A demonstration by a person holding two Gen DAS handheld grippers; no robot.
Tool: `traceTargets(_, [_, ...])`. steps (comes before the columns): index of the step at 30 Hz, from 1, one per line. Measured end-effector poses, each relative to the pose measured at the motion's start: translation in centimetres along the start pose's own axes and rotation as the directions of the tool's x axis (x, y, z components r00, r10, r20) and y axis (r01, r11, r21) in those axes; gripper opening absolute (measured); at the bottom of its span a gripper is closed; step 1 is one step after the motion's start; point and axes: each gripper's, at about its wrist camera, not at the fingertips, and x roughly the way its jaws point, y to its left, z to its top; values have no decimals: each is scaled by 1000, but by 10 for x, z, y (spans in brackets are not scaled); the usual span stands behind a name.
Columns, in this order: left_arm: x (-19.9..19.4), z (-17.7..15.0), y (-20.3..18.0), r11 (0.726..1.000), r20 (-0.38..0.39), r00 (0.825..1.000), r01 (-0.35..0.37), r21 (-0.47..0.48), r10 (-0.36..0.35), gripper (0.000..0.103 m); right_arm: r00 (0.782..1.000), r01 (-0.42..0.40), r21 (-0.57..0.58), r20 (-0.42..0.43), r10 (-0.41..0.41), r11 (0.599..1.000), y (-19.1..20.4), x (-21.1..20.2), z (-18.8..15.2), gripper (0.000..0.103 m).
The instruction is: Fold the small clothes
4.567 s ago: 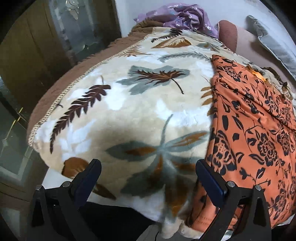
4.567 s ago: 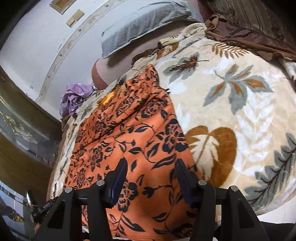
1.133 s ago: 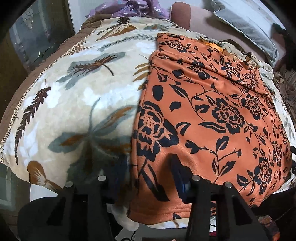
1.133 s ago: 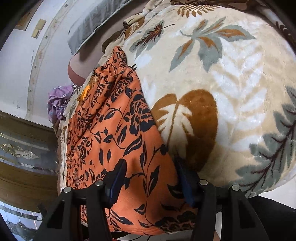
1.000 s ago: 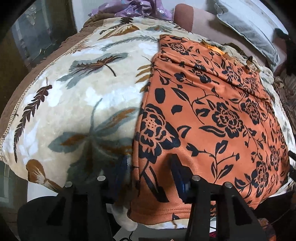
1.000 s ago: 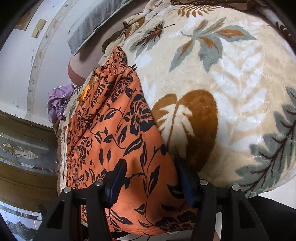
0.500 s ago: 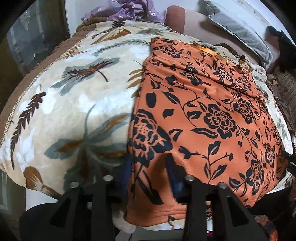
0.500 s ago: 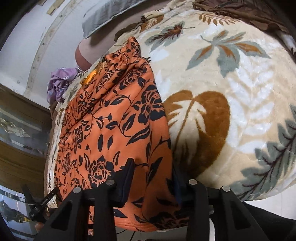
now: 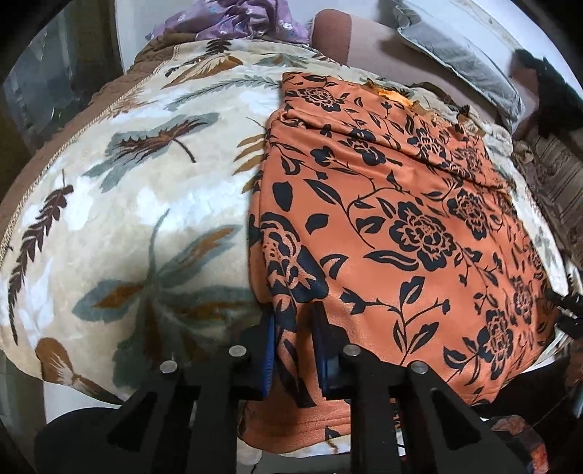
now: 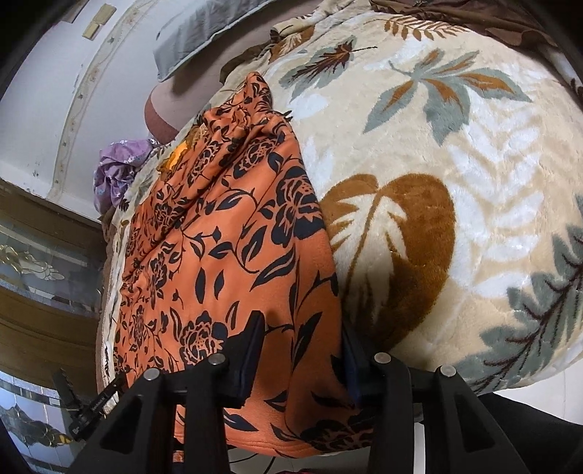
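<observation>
An orange garment with a black flower print [image 9: 400, 226] lies flat on a leaf-patterned blanket [image 9: 127, 182], its near hem hanging over the bed's front edge. My left gripper [image 9: 293, 328] is shut on the garment's near left corner, with a fold of cloth bunched between the blue pads. In the right wrist view the same garment [image 10: 226, 237] runs away from me. My right gripper [image 10: 300, 341] straddles its near right corner, the jaws partly closed with cloth between them and a gap still showing.
The blanket [image 10: 455, 164] covers the whole bed. A purple cloth heap [image 9: 233, 18] lies at the far end, beside a brown cushion [image 9: 364, 40] and a grey pillow [image 9: 459, 62]. Dark glass-fronted furniture [image 9: 54, 73] stands to the left of the bed.
My left gripper has slid right onto the garment's corner and closed on it, bunching the cloth. My right gripper's jaws have narrowed around the right corner.
</observation>
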Motion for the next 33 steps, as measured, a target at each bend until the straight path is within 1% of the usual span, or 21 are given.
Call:
traceTargets(3, [2, 1, 2, 1000, -15, 1000, 23, -17, -24, 33, 1000, -9, 13, -2, 9, 1000, -2, 0, 1, 43])
traceTargets(7, [3, 0, -1, 1000, -15, 999, 30, -3, -30, 34, 1000, -19, 25, -6, 19, 1000, -3, 0, 2, 44])
traceTargets(8, [3, -1, -2, 999, -14, 999, 36, 2, -36, 33, 1000, -22, 24, -7, 22, 999, -3, 0, 2, 45])
traceTargets(10, [2, 0, -1, 999, -10, 999, 42, 0, -42, 11, 999, -39, 20, -14, 39, 999, -2, 0, 2, 46])
traceTargets(11, [2, 0, 0, 999, -8, 999, 44, -2, -44, 9, 998, -53, 9, -19, 53, 999, 0, 0, 1, 46])
traceTargets(13, [0, 0, 3, 998, 1, 998, 59, -17, -59, 9, 996, -85, -31, -18, 84, 996, 8, -1, 0, 43])
traceTargets(14, [-1, 0, 3, 998, 4, 998, 64, -19, -64, 9, 996, -85, -60, -3, 85, 995, 13, -4, -1, 35])
traceTargets(15, [0, 0, 3, 998, 4, 998, 63, -16, -62, 9, 997, -70, -89, 15, 72, 994, 17, -7, -1, 33])
traceTargets(18, [3, 0, 1, 999, -7, 999, 33, -8, -33, 9, 999, -38, -122, 32, 43, 992, 23, -9, -2, 32])
traceTargets(19, [3, 1, 0, 1000, -11, 1000, 29, -12, -29, 12, 999, -44, -116, 15, 46, 992, 23, -6, -2, 32])
traceTargets(20, [4, 1, 0, 1000, -17, 1000, 24, -12, -24, 22, 999, -39, -112, -4, 39, 993, 23, -3, -2, 32])
traceTargets(21, [5, 1, 0, 1000, -23, 1000, 18, -12, -18, 36, 1000, -10, -109, -20, 8, 994, 22, 1, -2, 33])
traceTargets(22, [5, 1, 1, 1000, -27, 1000, 12, -18, -13, 39, 999, 17, -112, -31, -21, 994, 22, 5, -3, 33])
traceTargets(24, [3, 0, 3, 998, -24, 998, 49, -27, -50, 38, 998, 33, -130, -43, -39, 991, 23, 8, -5, 36])
traceTargets(26, [3, -1, 2, 997, -30, 997, 73, -26, -74, 23, 998, 32, -159, -43, -39, 987, 26, 9, -7, 39])
traceTargets(27, [5, 0, 1, 998, -37, 997, 62, -21, -62, 14, 998, 39, -180, -41, -48, 983, 28, 10, -9, 39])
traceTargets(28, [6, 0, 0, 999, -44, 998, 39, -13, -40, 10, 998, 48, -202, -36, -57, 978, 30, 10, -11, 39])
traceTargets(29, [7, 1, 0, 999, -43, 998, 43, -14, -44, 10, 997, 66, -233, -28, -74, 970, 33, 10, -13, 37])
traceTargets(30, [6, 1, 0, 999, -38, 998, 51, -17, -51, 8, 995, 88, -261, -15, -95, 961, 36, 10, -15, 18])
traceTargets(31, [5, 1, 0, 998, -33, 997, 62, -21, -62, 7, 992, 116, -299, -4, -123, 947, 41, 11, -18, 7])
traceTargets(33, [2, 3, -1, 997, -22, 997, 78, -22, -78, 6, 993, 112, -334, 13, -114, 936, 47, 8, -19, 8])
